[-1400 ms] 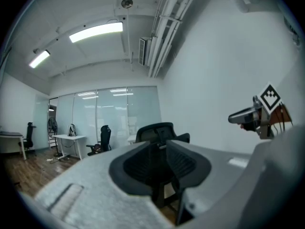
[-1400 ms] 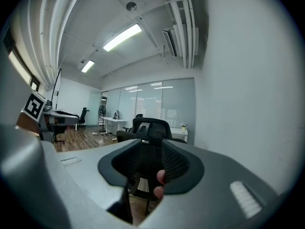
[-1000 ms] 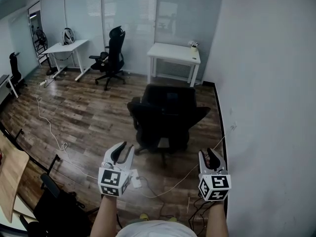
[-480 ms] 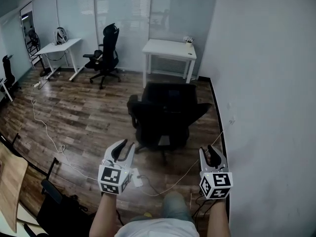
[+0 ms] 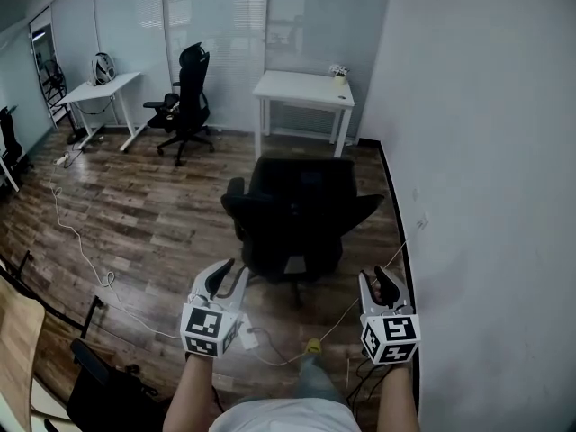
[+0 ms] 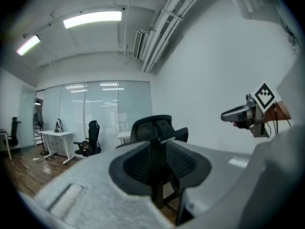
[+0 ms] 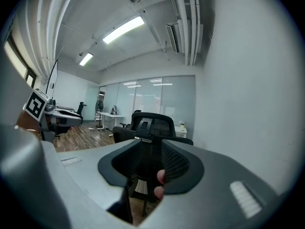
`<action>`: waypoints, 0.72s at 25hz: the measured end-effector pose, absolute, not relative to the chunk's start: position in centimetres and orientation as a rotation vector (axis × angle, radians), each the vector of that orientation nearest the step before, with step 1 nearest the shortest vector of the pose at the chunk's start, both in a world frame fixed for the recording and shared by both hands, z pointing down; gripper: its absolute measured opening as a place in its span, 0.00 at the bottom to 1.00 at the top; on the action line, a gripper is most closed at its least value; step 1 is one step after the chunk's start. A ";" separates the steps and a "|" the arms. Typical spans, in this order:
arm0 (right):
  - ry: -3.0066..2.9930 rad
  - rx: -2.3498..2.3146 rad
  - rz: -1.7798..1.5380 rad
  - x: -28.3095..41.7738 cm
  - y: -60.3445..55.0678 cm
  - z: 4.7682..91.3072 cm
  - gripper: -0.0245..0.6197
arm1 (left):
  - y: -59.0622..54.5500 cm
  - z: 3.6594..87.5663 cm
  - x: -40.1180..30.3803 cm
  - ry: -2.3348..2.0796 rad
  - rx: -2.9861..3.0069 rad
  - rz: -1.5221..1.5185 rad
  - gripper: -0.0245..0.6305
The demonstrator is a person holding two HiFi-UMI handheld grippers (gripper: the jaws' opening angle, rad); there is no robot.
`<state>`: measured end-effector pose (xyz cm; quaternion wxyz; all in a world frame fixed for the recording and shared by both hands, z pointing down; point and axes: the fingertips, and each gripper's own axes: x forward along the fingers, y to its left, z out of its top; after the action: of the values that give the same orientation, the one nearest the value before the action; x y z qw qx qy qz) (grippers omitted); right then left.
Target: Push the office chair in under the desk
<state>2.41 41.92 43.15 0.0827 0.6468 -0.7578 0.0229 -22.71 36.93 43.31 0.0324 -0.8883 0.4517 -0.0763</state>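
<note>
Over the wood floor [image 5: 144, 214], the head view shows us the black office chair [image 5: 297, 214] in front of the white bench [image 5: 301, 86], not under it. Only the gripper views show the ceiling lights [image 6: 93, 19]. Our left gripper [image 5: 227, 275] and right gripper [image 5: 382, 282] hover behind the chair, fingers partly apart and empty.

Dark wood-plank floor [image 5: 162, 214], white cable [image 5: 81, 241] trailing along its left side. Plain white wall [image 5: 486, 151] on the right. Frosted glass partition [image 5: 216, 25] behind. Spare white desk [image 5: 99, 84], black chair [image 5: 184, 97] beside it. Ceiling strip lights [image 6: 93, 18] lit.
</note>
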 end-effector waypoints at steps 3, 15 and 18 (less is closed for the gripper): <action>-2.279 1.907 0.064 3.7 38.8 43.7 0.21 | 34.0 43.5 -21.6 1.416 -2.724 -0.236 0.20; -2.373 1.782 0.080 12.3 23.4 44.4 0.21 | 20.8 44.1 -14.1 1.538 -2.659 -0.332 0.20; -2.405 1.726 0.071 14.0 20.4 44.5 0.21 | 18.3 44.1 -12.7 1.587 -2.633 -0.353 0.20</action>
<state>13.97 20.40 44.45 0.0900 0.5806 -0.8088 0.0240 -12.66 18.31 44.06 0.0235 -0.8507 0.5126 -0.1141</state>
